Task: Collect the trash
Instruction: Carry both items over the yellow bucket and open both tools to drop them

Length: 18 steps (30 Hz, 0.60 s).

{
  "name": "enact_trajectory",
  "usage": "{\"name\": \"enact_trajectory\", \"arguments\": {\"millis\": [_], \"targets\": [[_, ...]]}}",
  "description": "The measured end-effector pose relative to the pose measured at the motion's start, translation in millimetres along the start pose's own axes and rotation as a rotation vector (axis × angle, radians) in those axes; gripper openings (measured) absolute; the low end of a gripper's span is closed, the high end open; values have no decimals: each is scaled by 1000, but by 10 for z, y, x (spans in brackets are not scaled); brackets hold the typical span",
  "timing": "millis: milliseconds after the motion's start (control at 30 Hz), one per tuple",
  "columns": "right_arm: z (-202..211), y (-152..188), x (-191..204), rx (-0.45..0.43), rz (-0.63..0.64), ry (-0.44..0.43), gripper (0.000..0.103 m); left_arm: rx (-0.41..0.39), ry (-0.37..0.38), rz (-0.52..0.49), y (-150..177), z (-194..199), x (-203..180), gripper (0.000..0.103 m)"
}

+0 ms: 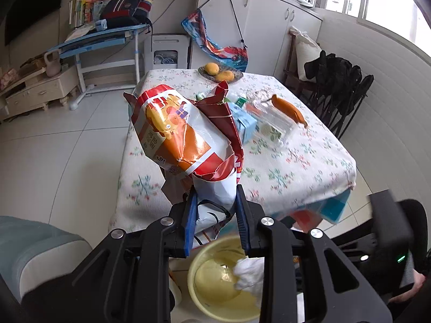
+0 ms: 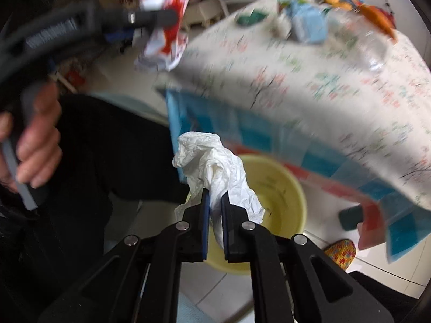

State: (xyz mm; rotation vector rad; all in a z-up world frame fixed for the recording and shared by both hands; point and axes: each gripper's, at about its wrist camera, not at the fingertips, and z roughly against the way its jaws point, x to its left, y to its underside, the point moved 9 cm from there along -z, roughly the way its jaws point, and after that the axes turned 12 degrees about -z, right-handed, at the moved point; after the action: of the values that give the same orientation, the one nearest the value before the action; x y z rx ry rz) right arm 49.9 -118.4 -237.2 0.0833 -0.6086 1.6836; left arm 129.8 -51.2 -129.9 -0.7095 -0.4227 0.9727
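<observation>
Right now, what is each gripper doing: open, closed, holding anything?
Left gripper: closed on the snack bag.
Right gripper: closed on the crumpled white tissue, above the yellow bin.

The right gripper [image 2: 214,196] is pinching a crumpled white tissue [image 2: 215,167] between its blue-padded fingers [image 2: 205,212], hanging over a yellow bin [image 2: 282,185] that is sitting on the tiled floor just beside the counter [image 2: 309,88]. At upper left, a hand [image 2: 37,145] is gripping the handle of the left gripper [image 2: 150,17], which is clutching a red and white snack bag [image 2: 167,35]. On the blurred floral cloth, a light blue carton [image 2: 307,24] and an orange wrapper [image 2: 377,17] are lying.
</observation>
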Motion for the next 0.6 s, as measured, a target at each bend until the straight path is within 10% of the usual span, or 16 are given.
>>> {"name": "enact_trajectory", "arguments": {"millis": [267, 600], "targets": [[-114, 83, -30, 19, -6, 31, 45, 27, 5, -18, 258, 110, -147, 26], [359, -180, -208, -206, -131, 22, 59, 84, 26, -87, 458, 84, -436, 26]]}}
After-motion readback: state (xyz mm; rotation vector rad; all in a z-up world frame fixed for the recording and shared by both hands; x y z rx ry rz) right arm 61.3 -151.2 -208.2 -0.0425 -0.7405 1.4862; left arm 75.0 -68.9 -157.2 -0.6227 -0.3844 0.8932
